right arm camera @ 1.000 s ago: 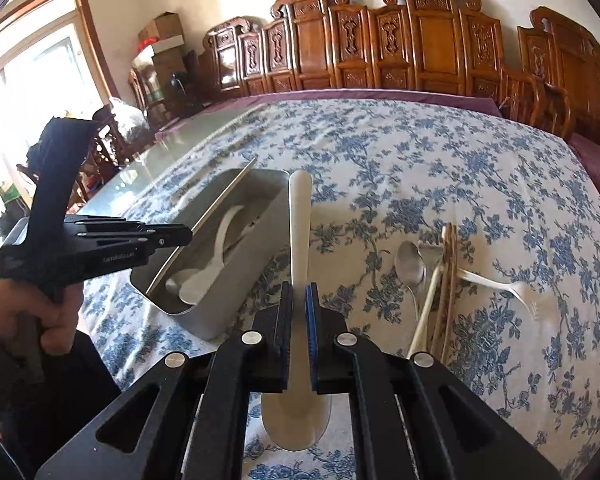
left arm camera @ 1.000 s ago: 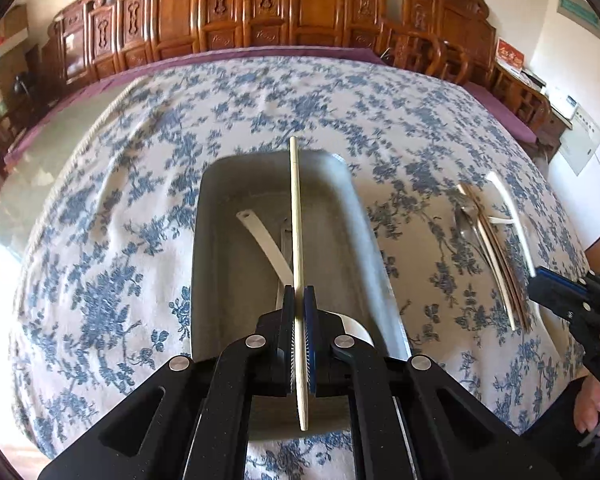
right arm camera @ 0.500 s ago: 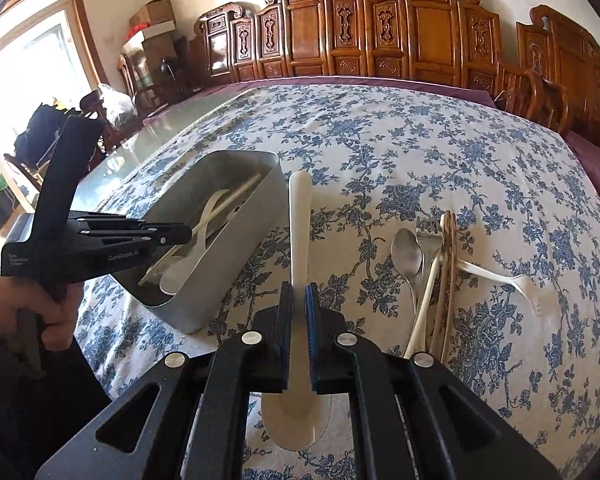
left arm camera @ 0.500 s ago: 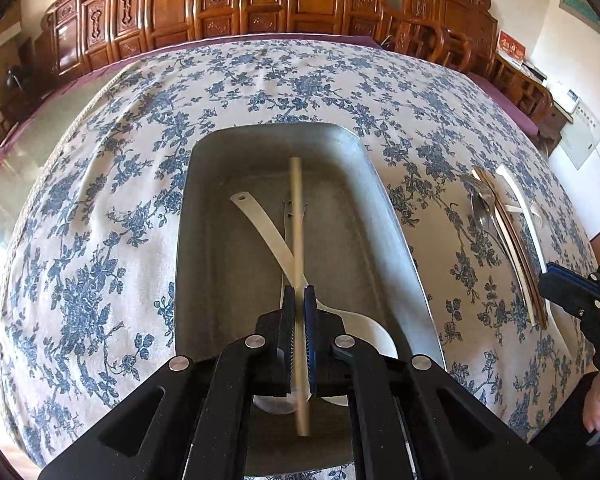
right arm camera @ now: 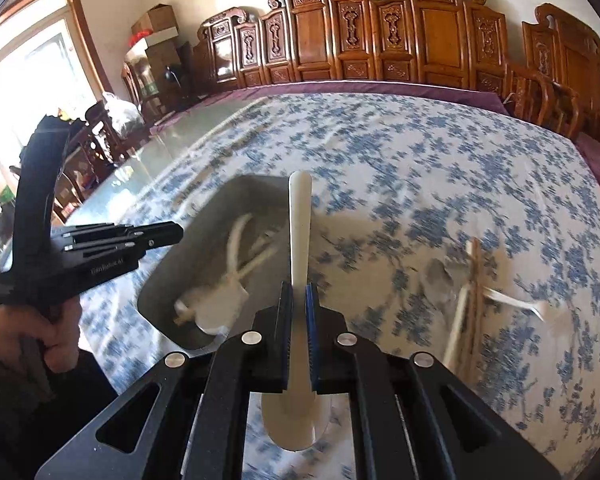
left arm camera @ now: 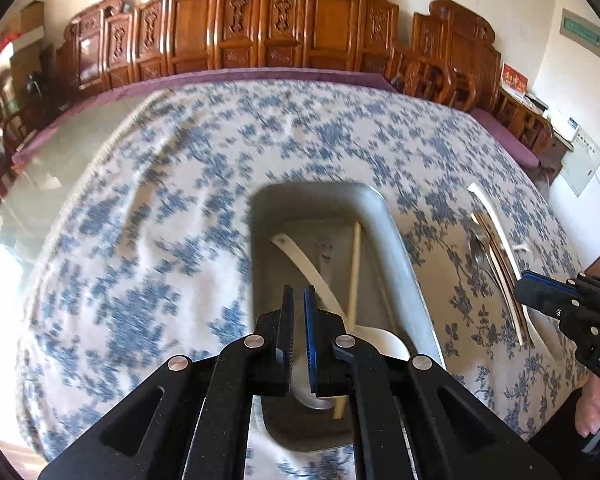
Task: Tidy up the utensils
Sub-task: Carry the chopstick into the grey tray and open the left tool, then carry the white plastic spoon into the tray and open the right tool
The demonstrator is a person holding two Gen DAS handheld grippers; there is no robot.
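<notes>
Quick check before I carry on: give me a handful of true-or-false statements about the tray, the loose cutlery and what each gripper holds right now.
1. The right gripper is shut on a white spoon. True.
2. The left gripper holds a chopstick. False: nothing is between its fingers; the chopstick lies in the metal tray.
3. The metal tray is empty. False: it holds a white spoon and the chopstick.
4. Loose cutlery lies on the floral tablecloth outside the tray. True.
5. The spoon in the right gripper is already in the tray. False: it is above the tablecloth, beside the tray.
</notes>
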